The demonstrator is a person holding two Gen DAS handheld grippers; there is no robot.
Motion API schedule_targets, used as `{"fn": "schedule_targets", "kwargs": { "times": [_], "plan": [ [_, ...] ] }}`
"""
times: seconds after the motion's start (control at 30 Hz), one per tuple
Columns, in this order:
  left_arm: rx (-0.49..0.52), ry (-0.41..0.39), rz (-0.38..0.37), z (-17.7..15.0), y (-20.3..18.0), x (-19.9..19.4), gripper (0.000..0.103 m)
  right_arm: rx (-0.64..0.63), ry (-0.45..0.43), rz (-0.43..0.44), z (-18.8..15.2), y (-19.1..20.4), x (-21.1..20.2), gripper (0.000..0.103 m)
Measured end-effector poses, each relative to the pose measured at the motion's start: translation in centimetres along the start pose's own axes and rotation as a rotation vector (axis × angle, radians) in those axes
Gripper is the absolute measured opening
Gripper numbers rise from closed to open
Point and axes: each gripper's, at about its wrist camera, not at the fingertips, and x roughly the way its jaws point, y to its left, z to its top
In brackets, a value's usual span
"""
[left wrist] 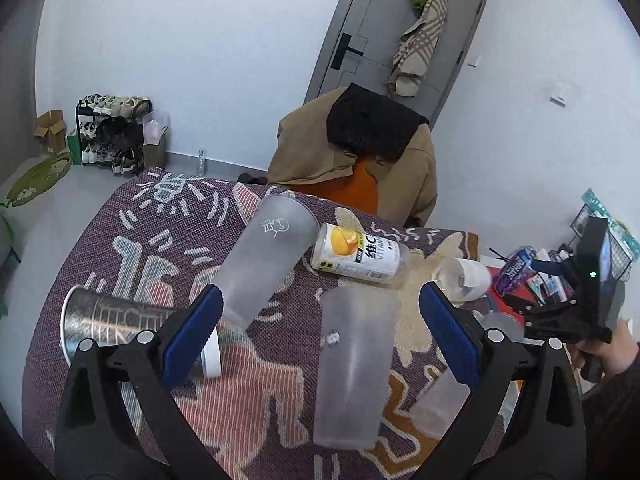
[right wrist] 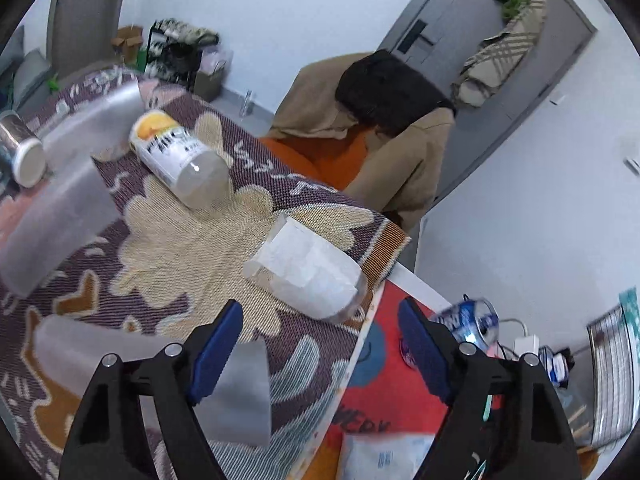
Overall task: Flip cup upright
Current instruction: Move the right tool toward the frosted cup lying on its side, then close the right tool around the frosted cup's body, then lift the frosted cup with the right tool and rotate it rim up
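Note:
Several cups lie on their sides on a patterned cloth. In the left wrist view, my left gripper (left wrist: 320, 326) is open above a frosted cup (left wrist: 352, 364) that lies between its blue pads. A taller frosted cup (left wrist: 268, 256) with a logo leans at left; a silver cup (left wrist: 116, 324) lies beside my left finger. A white-lined clear cup (left wrist: 466, 276) lies at right. In the right wrist view, my right gripper (right wrist: 320, 344) is open, just short of that white-lined cup (right wrist: 308, 272). A frosted cup (right wrist: 160, 376) lies under its left finger.
An orange-label cup (left wrist: 356, 254) lies mid-table, also seen in the right wrist view (right wrist: 176, 156). A chair draped with a tan coat (left wrist: 360, 156) stands behind the table. A drink can (right wrist: 472, 322) and clutter sit right of the table edge (right wrist: 400, 256).

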Motion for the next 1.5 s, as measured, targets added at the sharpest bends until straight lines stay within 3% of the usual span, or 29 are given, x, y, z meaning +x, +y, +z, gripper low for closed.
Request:
{"fn": "schedule_targets", "kwargs": {
  "times": [0.47,0.57,0.7,0.8,1.1,1.3,1.5],
  "plan": [
    [0.02,-0.026,-0.021,2.0,1.8,2.0,0.098,-0.198,0.284,0.039,4.5,2.0,11.5,0.079],
    [0.025,-0.035,-0.012,2.3,2.3,2.0,0.098,-0.231,0.315,0.023,5.1,2.3,13.2,0.083],
    [0.022,-0.026,0.003,2.3,3.1,2.1,0.098,-0.23,0.322,0.036,5.8,2.0,13.5,0.078],
    [0.009,-0.026,0.005,2.2,3.5,1.9,0.098,-0.248,0.317,0.021,6.0,2.3,12.7,0.071],
    [0.008,-0.036,-0.004,1.2,3.7,-0.6,0.098,-0.194,0.313,0.036,5.7,2.0,9.9,0.07],
    [-0.005,-0.06,-0.007,0.5,3.8,-3.5,0.098,-0.122,0.278,0.025,6.3,1.8,4.0,0.07],
    [-0.017,-0.064,-0.028,-1.3,3.8,-6.7,0.098,0.006,0.248,0.08,5.6,2.5,-2.7,0.07]
  ]
}}
